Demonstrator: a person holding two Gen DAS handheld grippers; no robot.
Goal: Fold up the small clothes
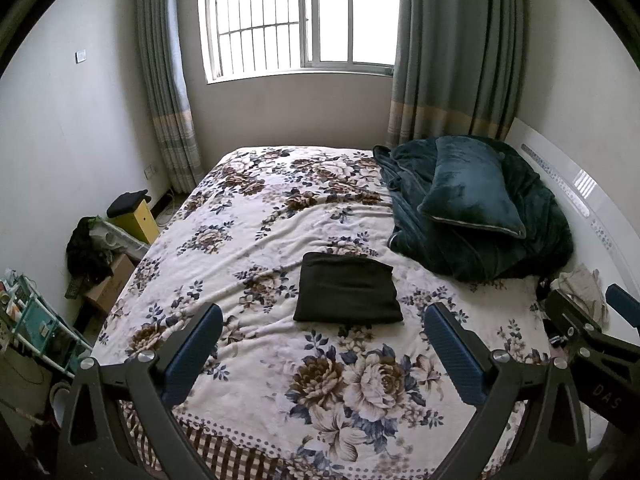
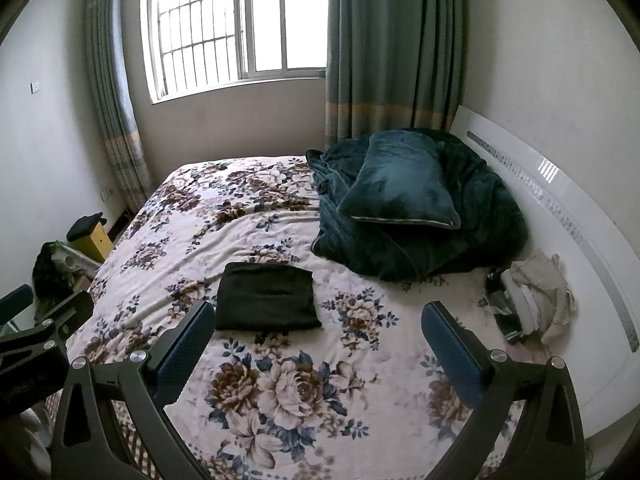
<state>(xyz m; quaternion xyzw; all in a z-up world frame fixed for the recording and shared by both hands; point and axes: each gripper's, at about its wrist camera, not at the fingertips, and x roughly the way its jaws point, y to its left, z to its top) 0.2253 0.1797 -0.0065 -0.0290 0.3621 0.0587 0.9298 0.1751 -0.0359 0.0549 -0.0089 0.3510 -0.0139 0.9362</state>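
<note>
A black garment (image 1: 347, 289), folded into a neat rectangle, lies flat on the floral bedspread (image 1: 256, 240); it also shows in the right wrist view (image 2: 266, 297). My left gripper (image 1: 322, 336) is open and empty, held above the near part of the bed, short of the garment. My right gripper (image 2: 318, 334) is open and empty too, to the right of the left one, with the garment ahead on its left. A heap of pale clothes (image 2: 536, 296) lies at the bed's right edge by the headboard.
A dark teal blanket with a pillow (image 1: 472, 192) on top fills the far right of the bed. A white headboard (image 2: 560, 208) runs along the right wall. Boxes, a yellow stool (image 1: 136, 216) and a shelf (image 1: 36, 320) stand on the floor at left.
</note>
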